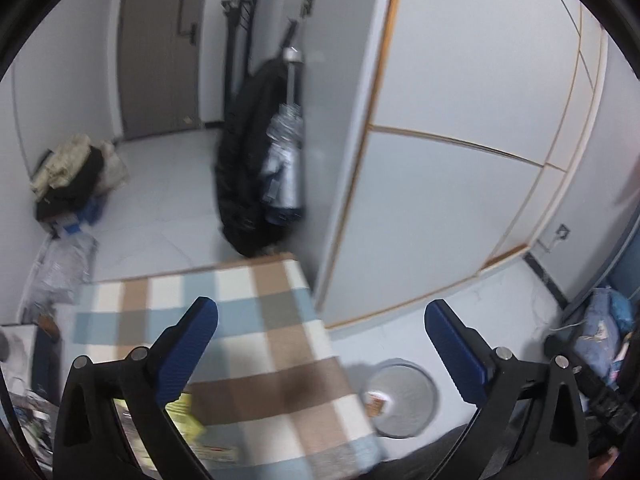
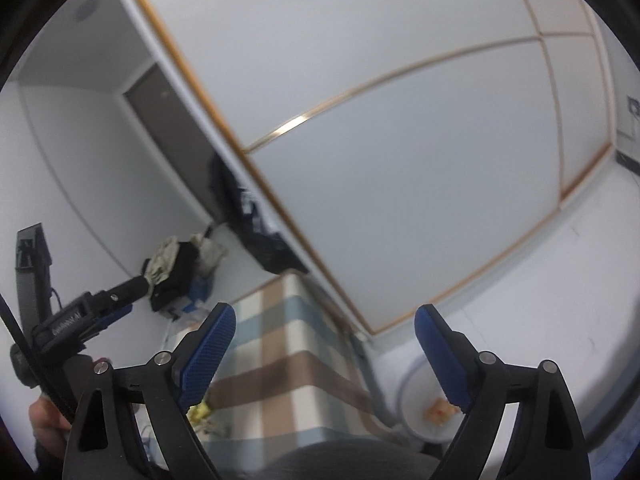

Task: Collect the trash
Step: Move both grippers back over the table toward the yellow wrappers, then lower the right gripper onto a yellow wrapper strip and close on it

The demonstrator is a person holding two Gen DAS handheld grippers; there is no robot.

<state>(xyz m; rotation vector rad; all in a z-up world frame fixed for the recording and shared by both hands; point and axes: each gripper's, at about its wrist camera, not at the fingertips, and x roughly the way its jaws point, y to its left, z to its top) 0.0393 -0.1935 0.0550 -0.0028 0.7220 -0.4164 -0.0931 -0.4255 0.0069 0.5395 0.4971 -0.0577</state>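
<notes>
Search-and-approach stage: left gripper (image 1: 320,332) and right gripper (image 2: 325,338) both gape wide, empty — yellow wrapper (image 1: 188,412) lies on the checked tabletop (image 1: 280,344), bin (image 1: 400,394) beside it; descent onto the wrapper seems next.

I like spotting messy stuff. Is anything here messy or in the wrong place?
Yes. A yellow-green wrapper lies on the checkered table, not in the round bin beside it. Clothes sit heaped on the floor.

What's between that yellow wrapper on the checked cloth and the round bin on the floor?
In the left wrist view, only checked cloth lies between the wrapper and the bin, then its edge and a strip of floor.
</notes>
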